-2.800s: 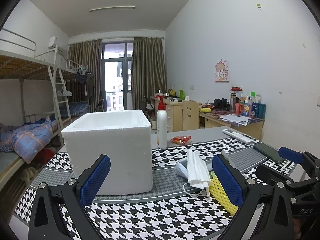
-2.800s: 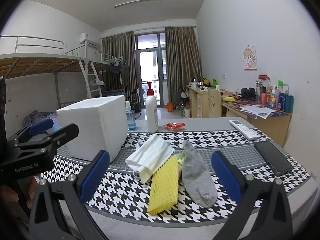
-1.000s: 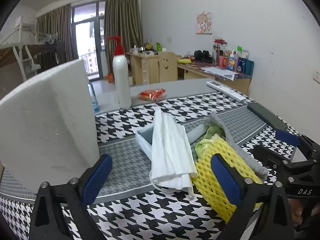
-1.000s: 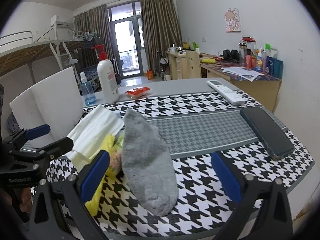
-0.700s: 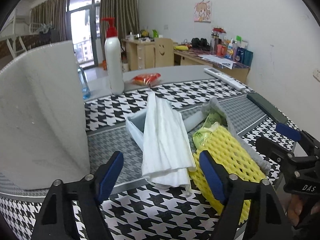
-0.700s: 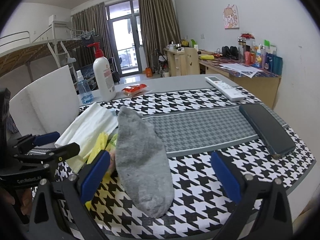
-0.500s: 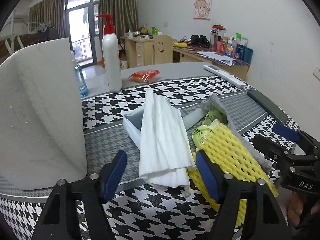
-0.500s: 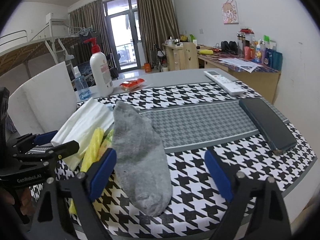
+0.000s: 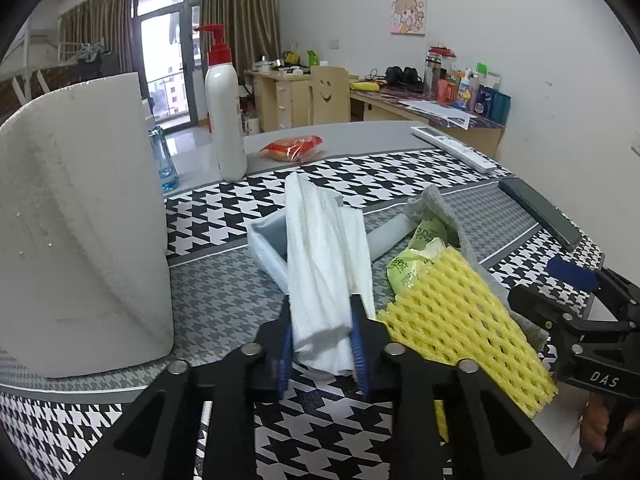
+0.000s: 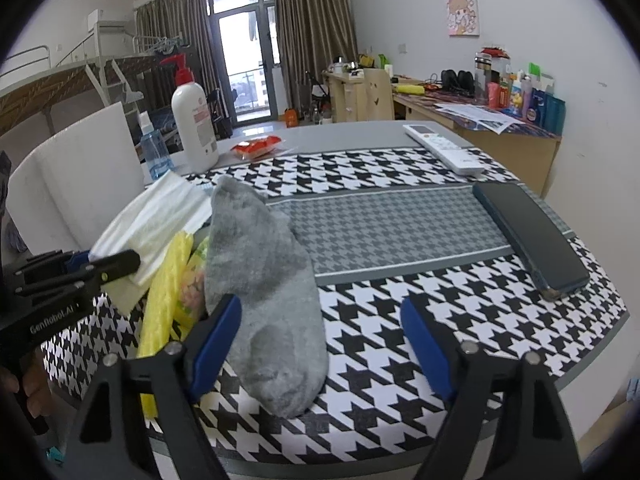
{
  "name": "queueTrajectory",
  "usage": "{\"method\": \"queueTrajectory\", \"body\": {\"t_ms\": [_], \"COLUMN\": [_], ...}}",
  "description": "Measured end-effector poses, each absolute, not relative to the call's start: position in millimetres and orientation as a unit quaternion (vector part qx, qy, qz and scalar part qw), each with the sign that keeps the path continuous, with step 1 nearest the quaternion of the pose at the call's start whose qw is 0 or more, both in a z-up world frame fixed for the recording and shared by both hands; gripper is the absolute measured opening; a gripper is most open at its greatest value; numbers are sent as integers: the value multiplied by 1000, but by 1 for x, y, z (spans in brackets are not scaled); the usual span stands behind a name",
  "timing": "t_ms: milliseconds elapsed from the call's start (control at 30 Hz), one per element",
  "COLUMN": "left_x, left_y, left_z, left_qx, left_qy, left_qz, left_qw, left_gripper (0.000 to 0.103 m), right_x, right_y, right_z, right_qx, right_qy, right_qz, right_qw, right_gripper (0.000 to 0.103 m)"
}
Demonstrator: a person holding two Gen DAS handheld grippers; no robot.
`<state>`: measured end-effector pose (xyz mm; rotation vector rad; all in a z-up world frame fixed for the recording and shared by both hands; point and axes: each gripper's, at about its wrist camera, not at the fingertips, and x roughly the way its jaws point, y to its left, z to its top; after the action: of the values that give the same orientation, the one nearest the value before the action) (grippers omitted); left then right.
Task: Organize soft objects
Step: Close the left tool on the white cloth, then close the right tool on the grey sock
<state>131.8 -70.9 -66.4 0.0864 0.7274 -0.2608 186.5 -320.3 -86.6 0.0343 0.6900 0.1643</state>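
My left gripper [image 9: 322, 346] is shut on the near end of a folded white cloth [image 9: 324, 256] that lies over a small white box [image 9: 264, 246]. Beside it lie a yellow foam net [image 9: 456, 320], a green packet [image 9: 416, 264] and a grey sock [image 10: 264, 280]. The white foam box [image 9: 80, 220] stands at the left. My right gripper [image 10: 320, 344] is open, its left pad beside the sock's toe end. The left gripper also shows in the right wrist view [image 10: 104, 264], holding the cloth [image 10: 156, 216].
A pump bottle [image 9: 226, 120], a small blue spray bottle [image 10: 154, 152] and a red snack packet [image 9: 292, 146] stand behind. A remote [image 10: 442, 148] and a dark phone [image 10: 528, 232] lie to the right, near the table edge [image 10: 600, 340].
My left gripper has closed on the white cloth's near end. My right gripper has narrowed and moved in over the sock's toe end.
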Motion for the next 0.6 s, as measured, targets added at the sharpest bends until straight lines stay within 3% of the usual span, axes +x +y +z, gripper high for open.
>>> {"method": "queueTrajectory", "body": {"t_ms": [200,333,567,600], "left_x": [125,119,112,112], "left_y": [-67,-62,-54,-53], "left_z": [-59,-53,-48,-49], "left_qx": [39,35,33,32], "left_qy": [337,324,312,314], "left_qz": [-139,-145,-151,-151], "left_qw": [930,934,937,937], "left_gripper": [12,10,10,10], "right_x": [188,189,196,196], "right_y": [-314,-307,-295,-294], "right_z": [-90,-90,-97,-97], "right_qx": [10,4,-11,-13], "right_qy": [353,359,385,386], "right_qz": [85,93,94,95], "right_qw": [932,929,918,917], "right_gripper": [70,64,63,57]}}
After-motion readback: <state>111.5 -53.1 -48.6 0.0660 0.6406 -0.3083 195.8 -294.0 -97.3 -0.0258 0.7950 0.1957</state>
